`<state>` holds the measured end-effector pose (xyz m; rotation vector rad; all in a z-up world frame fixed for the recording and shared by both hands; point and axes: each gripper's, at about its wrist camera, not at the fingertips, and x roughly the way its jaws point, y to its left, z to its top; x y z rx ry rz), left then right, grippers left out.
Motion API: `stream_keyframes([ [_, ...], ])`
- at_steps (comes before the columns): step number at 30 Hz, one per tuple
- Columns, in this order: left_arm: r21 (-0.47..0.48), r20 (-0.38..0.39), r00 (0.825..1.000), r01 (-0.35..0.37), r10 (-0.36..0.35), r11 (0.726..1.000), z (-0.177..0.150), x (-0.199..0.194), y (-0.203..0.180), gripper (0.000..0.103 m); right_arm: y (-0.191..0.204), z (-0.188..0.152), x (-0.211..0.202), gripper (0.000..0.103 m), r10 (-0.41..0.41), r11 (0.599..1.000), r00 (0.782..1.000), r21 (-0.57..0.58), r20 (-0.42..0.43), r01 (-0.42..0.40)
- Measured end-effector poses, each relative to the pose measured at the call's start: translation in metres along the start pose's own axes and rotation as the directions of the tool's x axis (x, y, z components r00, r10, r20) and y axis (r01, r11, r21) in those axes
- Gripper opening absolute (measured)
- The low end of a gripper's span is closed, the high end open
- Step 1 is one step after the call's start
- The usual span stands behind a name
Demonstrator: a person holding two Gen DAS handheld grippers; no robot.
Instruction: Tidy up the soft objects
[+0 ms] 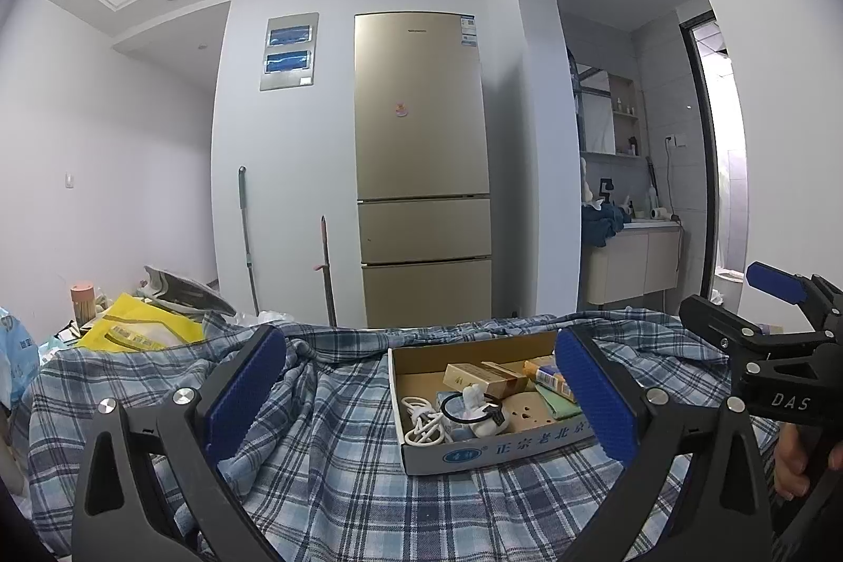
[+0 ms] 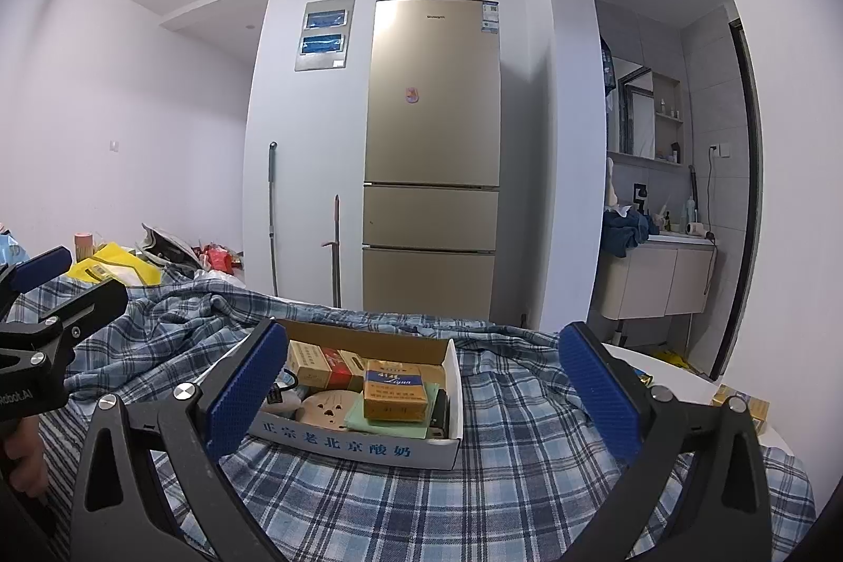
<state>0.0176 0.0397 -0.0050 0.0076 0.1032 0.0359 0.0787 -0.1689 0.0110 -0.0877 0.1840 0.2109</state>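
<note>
Blue-and-white plaid cloth [image 1: 337, 499] lay closest, rumpled and spread over the whole surface beneath both tools. On it sat a shallow cardboard box [image 1: 453, 454] with blue printing along its front wall, and the cloth bunched into folds behind and to the left of it. Inside the box were small cartons [image 2: 392, 391], a white cable [image 1: 421, 420], a black hair tie [image 1: 463, 406] and a flat green piece [image 2: 390, 422].

The left gripper [image 1: 421, 398] hung just above the cloth with its jaws wide apart and nothing between them; the box showed in the gap. The right gripper [image 2: 424, 396] was likewise spread wide and empty, framing the same box from the other side. A hand [image 1: 801, 462] held the right tool's handle.

Behind stood a gold refrigerator [image 1: 421, 172], with a yellow bag [image 1: 139, 325] at the far left.
</note>
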Motion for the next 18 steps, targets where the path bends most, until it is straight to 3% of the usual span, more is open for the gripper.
stream_keyframes([
  [18, 0.004, -0.004, 1.000, 0.001, -0.001, 1.000, 0.0011, 0.0002, -0.0011, 0.103, -0.0006, 0.0000, 0.0005, 0.103, 0.002, 1.000, 1.000, 0.002, -0.010, -0.002],
])
